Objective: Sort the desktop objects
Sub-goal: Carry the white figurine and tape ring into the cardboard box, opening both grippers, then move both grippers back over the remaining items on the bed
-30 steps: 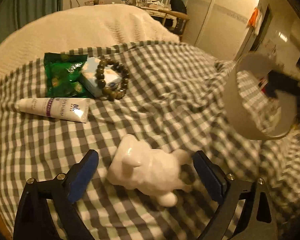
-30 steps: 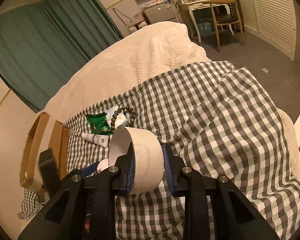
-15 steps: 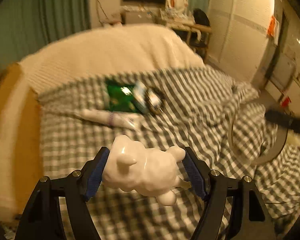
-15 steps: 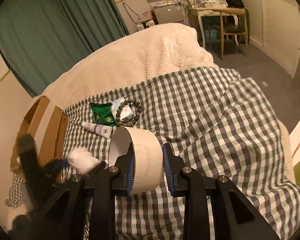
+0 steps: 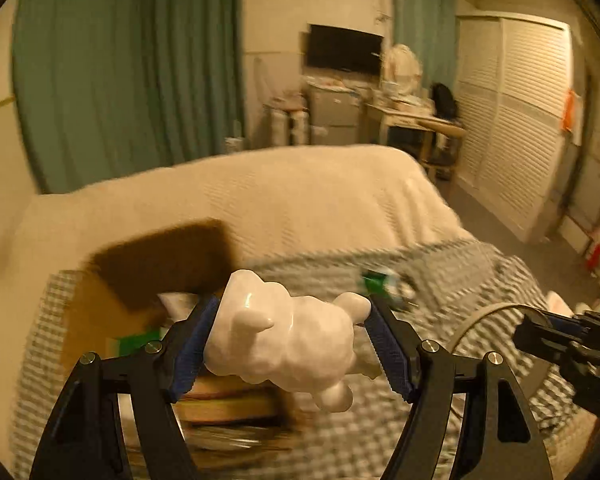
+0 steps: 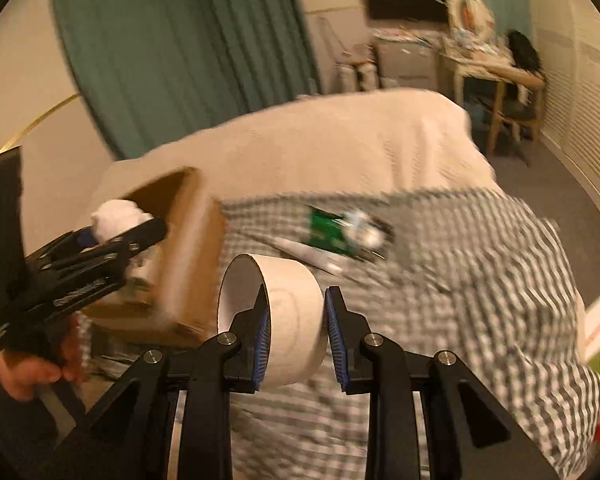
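My left gripper (image 5: 290, 344) is shut on a glossy white animal figurine (image 5: 284, 340) and holds it in the air above an open cardboard box (image 5: 100, 320). In the right wrist view the left gripper (image 6: 100, 240) and the figurine (image 6: 116, 216) hang over that box (image 6: 188, 252). My right gripper (image 6: 296, 332) is shut on a white tape roll (image 6: 288, 316), held above the checked cloth (image 6: 480, 280). The roll's rim (image 5: 484, 316) also shows at the right of the left wrist view.
A green packet (image 6: 324, 228), a white tube (image 6: 308, 254) and a small pack with a bead bracelet (image 6: 366, 232) lie blurred on the cloth. The box holds several items (image 5: 228, 404). A cream blanket (image 5: 260, 200) lies behind.
My left gripper closed on the figurine, lifted it off the cloth and carried it left over the box. My right gripper kept the tape roll and swung left too.
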